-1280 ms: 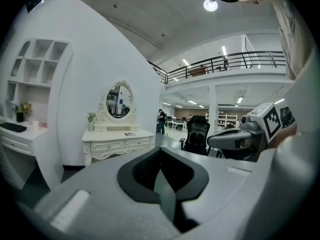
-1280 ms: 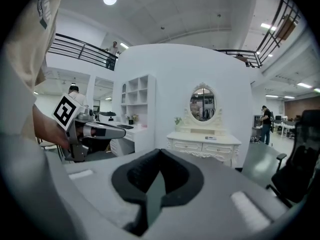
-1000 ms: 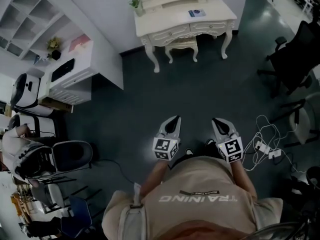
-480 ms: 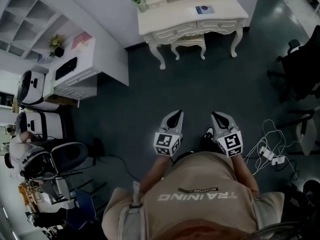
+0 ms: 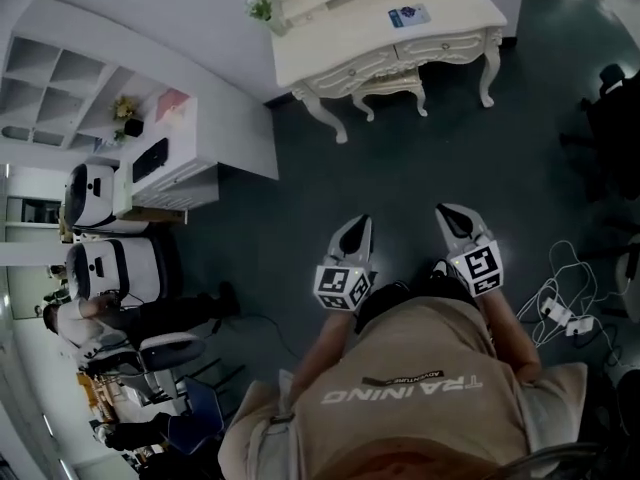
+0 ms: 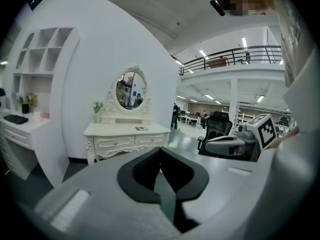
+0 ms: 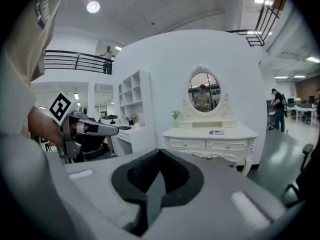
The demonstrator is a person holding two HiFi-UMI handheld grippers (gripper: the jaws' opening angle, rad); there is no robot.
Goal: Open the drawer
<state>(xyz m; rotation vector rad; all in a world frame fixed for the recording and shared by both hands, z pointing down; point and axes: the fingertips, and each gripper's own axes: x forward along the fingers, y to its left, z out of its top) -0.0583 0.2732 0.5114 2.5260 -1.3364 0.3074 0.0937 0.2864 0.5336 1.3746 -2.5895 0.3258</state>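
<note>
A cream dressing table (image 5: 390, 30) with an oval mirror stands against the white wall, well ahead of me. Its two drawers (image 6: 114, 143) (image 6: 149, 140) are closed, each with a small knob; the right gripper view shows the drawers too (image 7: 186, 145) (image 7: 225, 146). My left gripper (image 5: 358, 230) and right gripper (image 5: 448, 214) are held side by side at waist height over the dark floor, both pointing at the table and far from it. Both are shut with nothing between the jaws. Each gripper view shows the other gripper alongside: the right gripper (image 6: 235, 143) and the left gripper (image 7: 92, 129).
A stool (image 5: 392, 88) sits under the dressing table. A white desk (image 5: 165, 163) with wall shelves stands at the left, with chairs (image 5: 165, 353) and people beyond. Cables and a power strip (image 5: 560, 313) lie on the floor at right, near a black office chair (image 5: 612, 108).
The person has walked forward across the floor with both grippers held ahead. The view has swung, so the white desk and the chairs at the left have shifted. Both grippers stay shut.
</note>
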